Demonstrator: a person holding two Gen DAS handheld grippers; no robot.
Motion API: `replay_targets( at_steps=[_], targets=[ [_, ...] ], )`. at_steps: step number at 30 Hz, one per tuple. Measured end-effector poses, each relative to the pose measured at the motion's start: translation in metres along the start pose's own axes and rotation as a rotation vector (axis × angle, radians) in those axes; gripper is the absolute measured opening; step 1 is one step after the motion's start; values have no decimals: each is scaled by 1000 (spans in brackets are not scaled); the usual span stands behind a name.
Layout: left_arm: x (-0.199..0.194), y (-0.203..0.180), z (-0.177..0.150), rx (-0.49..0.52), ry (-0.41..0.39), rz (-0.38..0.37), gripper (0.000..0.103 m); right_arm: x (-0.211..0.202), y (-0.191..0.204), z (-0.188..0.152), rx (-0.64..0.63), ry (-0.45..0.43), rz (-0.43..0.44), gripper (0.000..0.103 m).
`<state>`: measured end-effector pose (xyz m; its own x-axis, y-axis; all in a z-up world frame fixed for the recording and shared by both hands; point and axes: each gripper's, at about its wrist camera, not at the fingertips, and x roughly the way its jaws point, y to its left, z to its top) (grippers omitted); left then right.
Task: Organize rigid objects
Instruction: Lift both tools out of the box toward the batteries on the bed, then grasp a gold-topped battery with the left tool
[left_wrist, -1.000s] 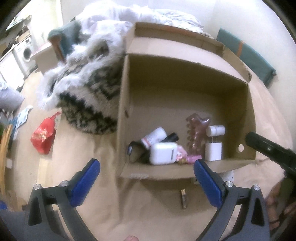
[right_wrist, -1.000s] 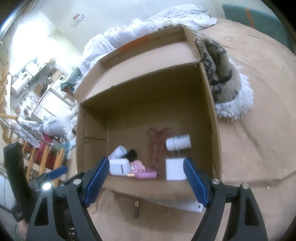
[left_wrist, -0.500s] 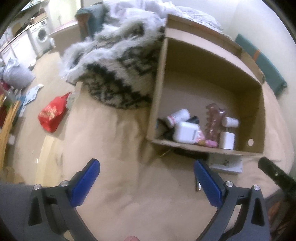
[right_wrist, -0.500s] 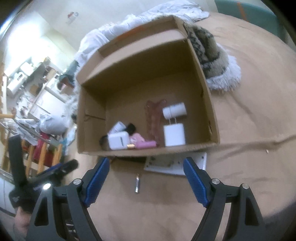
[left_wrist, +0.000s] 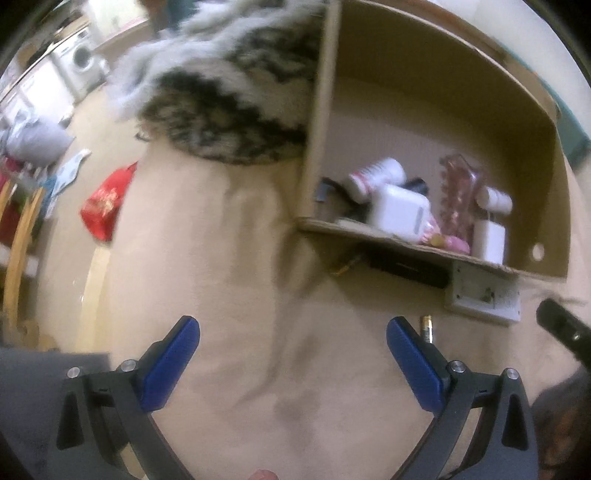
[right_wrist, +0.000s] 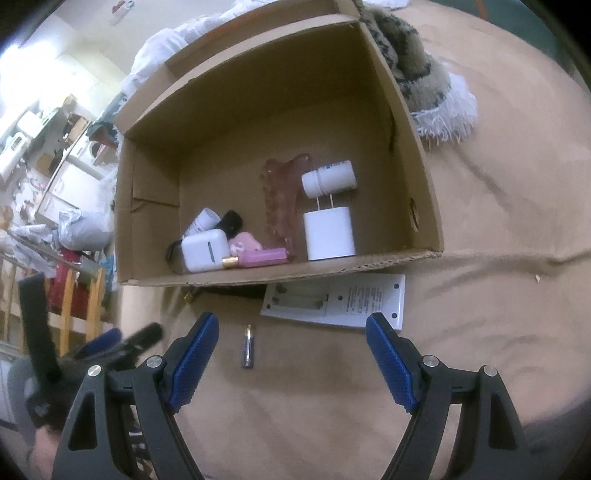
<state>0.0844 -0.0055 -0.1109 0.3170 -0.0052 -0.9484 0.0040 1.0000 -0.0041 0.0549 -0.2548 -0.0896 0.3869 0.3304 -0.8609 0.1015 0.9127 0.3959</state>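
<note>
A cardboard box stands on a tan bedspread and holds a white charger, a white pill bottle, a pink comb, a white case and a pink tube. In front of the box lie a small battery, a white battery charger and a black flat thing under the box edge. My right gripper is open above the battery. My left gripper is open over bare bedspread, left of the battery.
A furry black-and-white blanket lies against the box. A red bag lies on the floor at the left past the bed edge, near wooden furniture. White bedding is heaped behind the box.
Both grippers have sunk and tipped down toward the bedspread in front of the box. The battery and the white battery charger have come into fuller view. Both grippers stay open.
</note>
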Motion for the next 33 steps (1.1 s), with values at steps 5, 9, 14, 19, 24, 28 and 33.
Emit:
replay_targets(
  at_steps=[5, 9, 14, 19, 24, 28, 33],
  targets=[
    [24, -29, 15, 182, 16, 15, 69, 3, -6, 1, 29, 19, 18, 87],
    [50, -41, 28, 260, 75, -42, 66, 6, -6, 2, 35, 33, 28, 87],
    [62, -47, 35, 313, 58, -51, 41, 9, -4, 1, 23, 43, 17, 87],
    [58, -52, 38, 326, 51, -63, 10, 11, -4, 2, 27, 52, 19, 87],
    [50, -44, 33, 272, 88, -129, 9, 11, -2, 2, 21, 54, 27, 87],
    [33, -33, 22, 183, 129, -162, 9, 15, -5, 2, 38, 75, 52, 87],
    [-7, -22, 11, 133, 103, -184, 9, 27, -7, -4, 79, 135, 115, 87]
  ],
)
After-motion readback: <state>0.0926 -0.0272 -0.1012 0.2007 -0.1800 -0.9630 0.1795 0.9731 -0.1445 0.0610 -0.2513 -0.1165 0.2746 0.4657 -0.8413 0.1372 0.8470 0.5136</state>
